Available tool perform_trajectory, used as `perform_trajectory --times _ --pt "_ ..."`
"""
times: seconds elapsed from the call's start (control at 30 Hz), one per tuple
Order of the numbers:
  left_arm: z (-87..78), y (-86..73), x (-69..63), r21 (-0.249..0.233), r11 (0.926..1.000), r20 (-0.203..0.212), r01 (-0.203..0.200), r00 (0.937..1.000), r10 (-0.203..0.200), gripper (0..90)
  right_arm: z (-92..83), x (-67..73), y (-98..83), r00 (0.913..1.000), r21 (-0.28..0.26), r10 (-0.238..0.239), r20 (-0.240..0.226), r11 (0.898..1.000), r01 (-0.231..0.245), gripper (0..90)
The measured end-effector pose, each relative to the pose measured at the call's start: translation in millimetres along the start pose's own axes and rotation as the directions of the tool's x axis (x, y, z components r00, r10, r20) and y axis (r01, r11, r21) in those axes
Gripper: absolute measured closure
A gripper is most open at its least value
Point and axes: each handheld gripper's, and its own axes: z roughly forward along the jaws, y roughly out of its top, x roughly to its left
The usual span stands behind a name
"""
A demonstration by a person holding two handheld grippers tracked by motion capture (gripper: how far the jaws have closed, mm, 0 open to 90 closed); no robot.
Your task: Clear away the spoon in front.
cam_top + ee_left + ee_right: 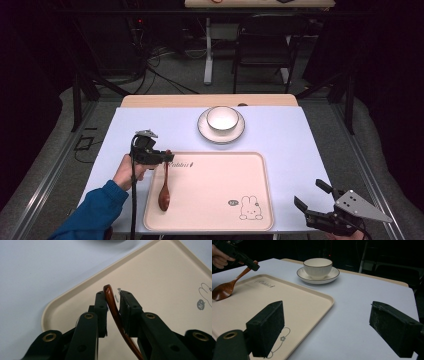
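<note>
Spoon (164, 192) (bowl on tray (220, 212)) gripped by left hand-held gripper (167, 156); right hand-held gripper (311, 194) wide; cup (222, 119) probably clear.

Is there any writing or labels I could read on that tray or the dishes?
Cursive word near the far left corner of the tray: too blurred to read.
Small round badge beside the rabbit drawing: seems to read "hi~" in the left gripper view, not sharp enough to be sure.
Bowl, saucer, spoon: no writing visible.
</note>
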Motion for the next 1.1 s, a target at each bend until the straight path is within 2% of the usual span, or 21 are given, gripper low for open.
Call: perform_trajectory --times 0.57,0.93,1.1 --pt "9.4 -5.9 4.5 0.015 0.9997 -0.037 0.021 0.9991 -0.02 75.9 0.1 0.1 0.0 1.0 0.003 0.006 0.001 1.0 -0.006 11.8" --pt "14.8 -7.9 5.0 0.037 0.9992 -0.06 0.016 0.9981 -0.013 75.3 0.0 -0.2 -0.1 1.0 0.003 0.006 0.001 1.0 -0.006 11.8" --pt "17.8 -9.5 6.8 0.051 0.9986 -0.086 0.011 0.9962 -0.007 74.3 -0.2 -0.2 0.0 1.0 0.0 0.001 0.001 1.0 -0.001 11.8"
